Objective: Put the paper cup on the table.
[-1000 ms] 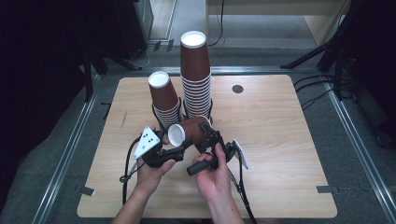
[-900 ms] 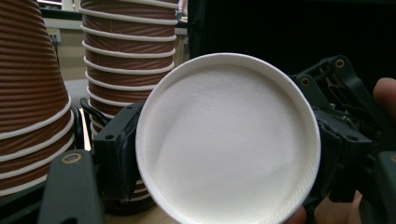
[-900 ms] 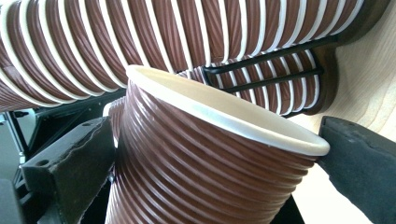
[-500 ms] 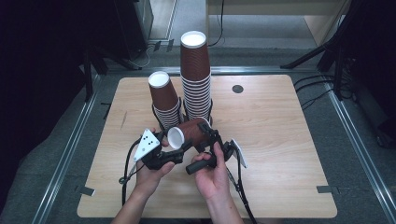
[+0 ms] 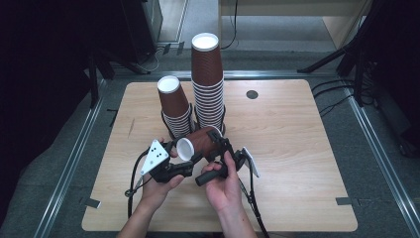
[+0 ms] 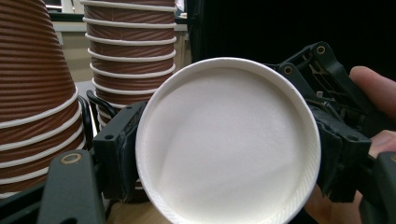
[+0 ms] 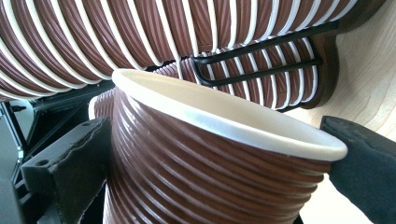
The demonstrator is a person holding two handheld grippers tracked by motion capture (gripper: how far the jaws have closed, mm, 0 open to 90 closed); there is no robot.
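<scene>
- High view, nearest the front edge of the desk [image 5: 307, 198]: my two hands come in from below, each with a gripper, and they meet near the middle of the desk, a little toward its left side.
- My left gripper [image 5: 184, 159] grips the closed white-bottomed end of a ribbed brown paper cup [image 5: 198, 143]; in the left gripper view my jaws sit tight against either side of that white disc [image 6: 229, 140], pinching it.
- My right gripper [image 5: 221, 147] has the same cup from its other end; in the right gripper view my pads [image 7: 65, 163] press against the ribbed wall just under the white rim [image 7: 224, 119], one on each side, clamped on it.
- The cup lies on its side, lifted above the wood between my two grippers, its white bottom turned toward the front left.
- Just behind the cup stands a shorter stack of upside-down cups [image 5: 176, 106], leaning slightly left, in a black wire holder.
- Beside it, to the right and a touch farther back, rises the taller stack [image 5: 208, 74], also upside down.
- Farther off, toward the back edge right of centre, a small dark round cap [image 5: 252, 94] sits set in the desk.
</scene>
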